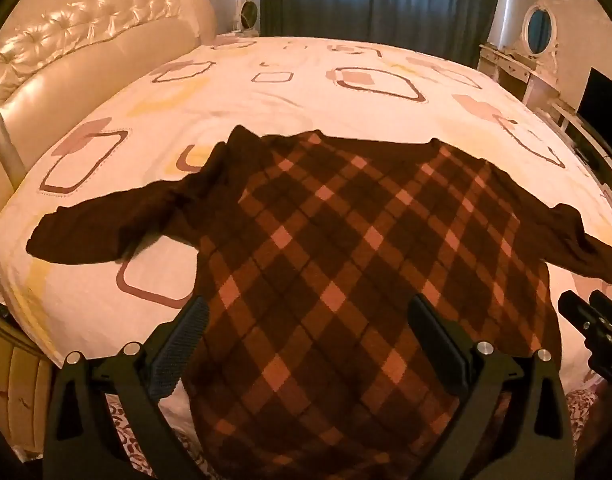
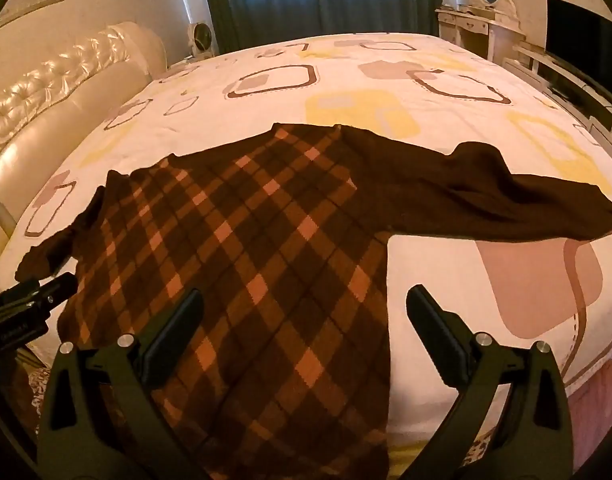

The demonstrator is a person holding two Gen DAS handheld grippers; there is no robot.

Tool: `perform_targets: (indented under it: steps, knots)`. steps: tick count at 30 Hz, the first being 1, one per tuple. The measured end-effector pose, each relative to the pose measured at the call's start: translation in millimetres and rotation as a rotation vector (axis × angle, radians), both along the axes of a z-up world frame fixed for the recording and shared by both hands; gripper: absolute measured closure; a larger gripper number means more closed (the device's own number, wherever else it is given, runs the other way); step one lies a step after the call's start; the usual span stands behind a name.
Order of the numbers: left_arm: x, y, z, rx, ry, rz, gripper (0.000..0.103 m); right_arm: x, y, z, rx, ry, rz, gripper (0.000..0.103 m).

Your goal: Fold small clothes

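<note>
At the far left, the tufted headboard (image 1: 85,36) borders the bed (image 1: 265,96). My left claw (image 1: 306,332) hangs released, gripping nothing, over the checked sweater (image 1: 346,248), which lies flat mid-frame, sleeves spread. My right claw (image 2: 303,326) is likewise released above its right edge.

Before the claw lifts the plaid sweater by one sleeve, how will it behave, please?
The plaid sweater probably hangs limp: its sleeve already lies wrinkled. It looks like soft knit, so likely light, not fragile. On the smooth bedsheet it may drag and bunch rather than slide flat.
</note>
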State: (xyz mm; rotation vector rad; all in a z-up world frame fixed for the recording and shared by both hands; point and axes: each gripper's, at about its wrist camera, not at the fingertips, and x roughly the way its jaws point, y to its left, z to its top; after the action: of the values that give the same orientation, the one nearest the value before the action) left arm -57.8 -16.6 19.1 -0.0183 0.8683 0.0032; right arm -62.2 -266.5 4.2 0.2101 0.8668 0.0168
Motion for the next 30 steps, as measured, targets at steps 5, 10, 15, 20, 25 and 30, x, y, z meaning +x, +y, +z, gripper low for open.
perform_targets:
  steps: [5, 10, 15, 20, 25, 30]
  knots:
    - [-1, -1, 5, -0.005, 0.003, 0.006, 0.004, -10, 7, -2, -0.001, 0.011, 0.005, 0.002]
    - [-7, -5, 10, 0.002, -0.014, 0.003, 0.004, -12, 14, -1, -0.025, 0.009, 0.023, 0.002]
    - [-10, -6, 14, -0.003, -0.023, 0.005, 0.004, -13, 15, -3, -0.028, 0.008, 0.022, 0.002]
    - [-12, -7, 16, -0.001, -0.029, 0.008, 0.004, -14, 16, -4, -0.029, 0.013, 0.02, 0.002]
    - [-13, -7, 15, -0.006, -0.022, 0.008, 0.004, -14, 17, -6, -0.035, 0.014, 0.026, 0.002]
    - [-13, -7, 14, -0.009, -0.014, 0.008, 0.004, -14, 17, -7, -0.032, 0.017, 0.023, 0.002]
